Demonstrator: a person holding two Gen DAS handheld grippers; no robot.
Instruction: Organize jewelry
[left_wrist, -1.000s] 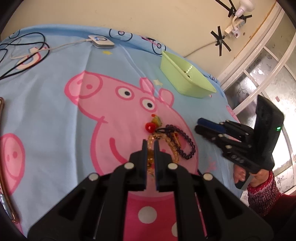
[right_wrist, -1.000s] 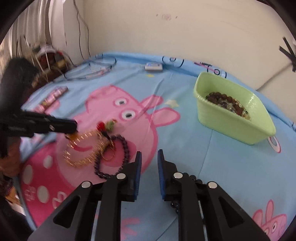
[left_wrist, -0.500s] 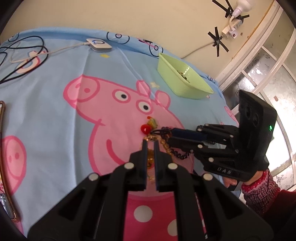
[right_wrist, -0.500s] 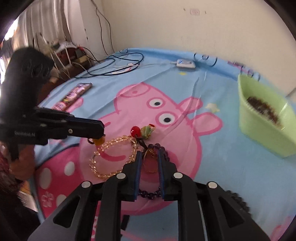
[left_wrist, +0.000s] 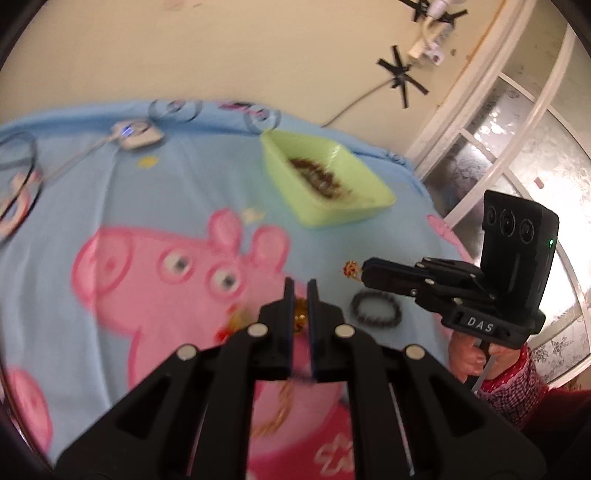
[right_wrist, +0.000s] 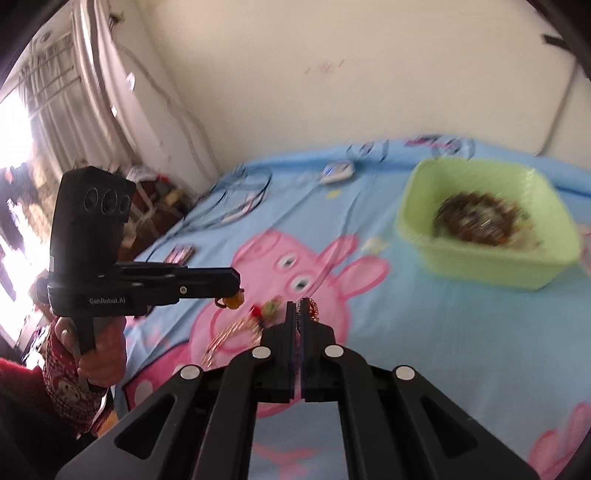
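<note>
Jewelry hangs from both tools above the blue cartoon-pig blanket (left_wrist: 177, 192). Left gripper (left_wrist: 300, 291) pinches an amber bead strand (left_wrist: 300, 314); right gripper (right_wrist: 298, 314) is clamped on a dark bead bracelet (left_wrist: 376, 308), both short of the green plastic basin (right_wrist: 487, 229).

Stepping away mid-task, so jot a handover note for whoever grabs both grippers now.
Left gripper: shut on the amber bracelet, strand trailing below.
Right gripper: shut on the dark bead bracelet, which seems to dangle beneath it.
Green basket: far side of the blanket, beads already inside.
To do: carry both bracelets to the basket and release.
</note>
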